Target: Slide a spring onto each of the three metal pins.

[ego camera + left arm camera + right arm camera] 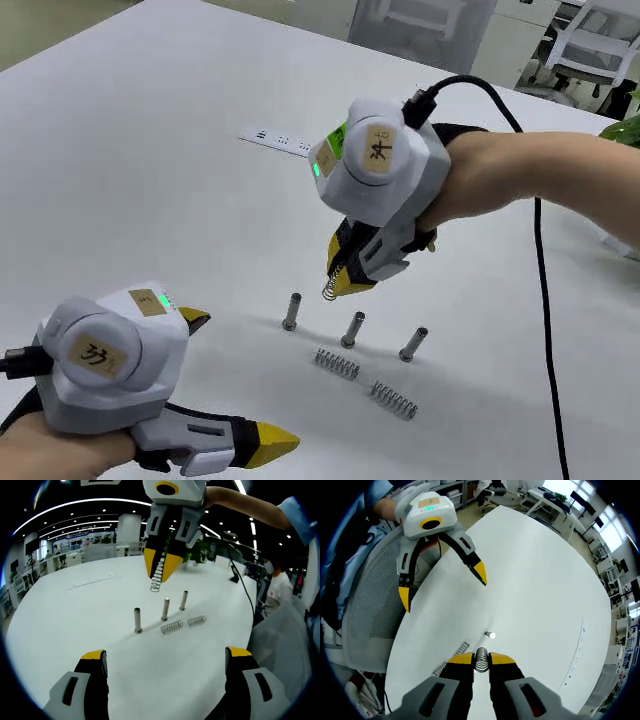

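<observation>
Left gripper (245,378) waited, jaws apart, while the right gripper (338,284), clamped on a spring (329,289), hung above the bare pins (353,328), needing alignment over one.

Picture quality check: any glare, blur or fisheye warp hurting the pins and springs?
Head view: soft even light, faint shadows beside the three pins, everything sharp. Left gripper view: heavy fisheye bend of the table, bright ceiling strips, yet pins and loose springs read clearly. Right gripper view: the held spring in the right tool sits close, seen end-on; windows at upper right blown out.
</observation>
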